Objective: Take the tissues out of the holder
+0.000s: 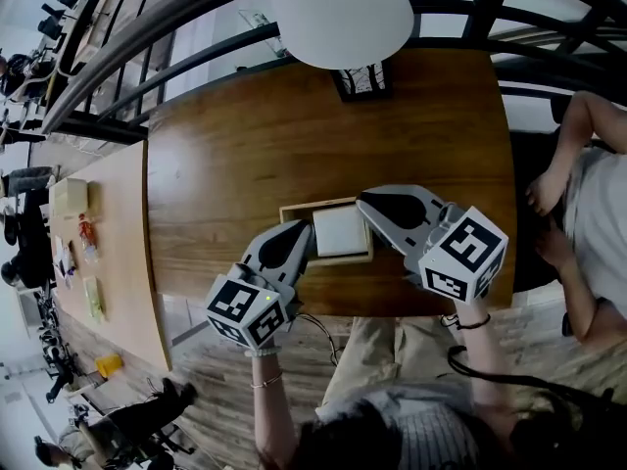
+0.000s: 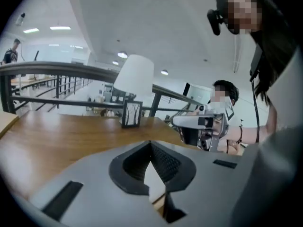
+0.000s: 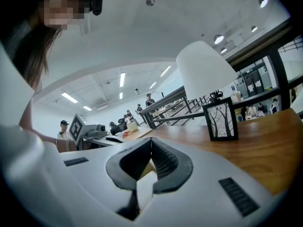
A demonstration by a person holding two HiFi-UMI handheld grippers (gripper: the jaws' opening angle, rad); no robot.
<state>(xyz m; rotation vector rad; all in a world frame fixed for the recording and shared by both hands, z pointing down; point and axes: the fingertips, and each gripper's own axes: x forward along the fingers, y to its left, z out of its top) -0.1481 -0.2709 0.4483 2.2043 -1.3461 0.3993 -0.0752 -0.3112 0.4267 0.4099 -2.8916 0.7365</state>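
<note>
A square wooden tissue holder [image 1: 294,210] lies on the brown table near its front edge, with a white stack of tissues [image 1: 340,231] in it. My left gripper [image 1: 310,227] is shut, its tip at the holder's left side against the tissues. My right gripper [image 1: 362,204] is shut too, its tip over the holder's far right corner. In the left gripper view the jaws [image 2: 150,143] meet at the tip, with white tissue [image 2: 154,181] showing through the gap below. The right gripper view shows the same: closed jaws [image 3: 151,141] above white tissue [image 3: 144,183]. Nothing is visibly clamped.
A white lamp shade [image 1: 338,13] hangs over the table's far edge, with a small black picture frame [image 1: 361,81] standing beneath it. A dark railing [image 1: 118,76] runs behind the table. Another person [image 1: 588,223] sits at the right end. The table's front edge lies just behind the holder.
</note>
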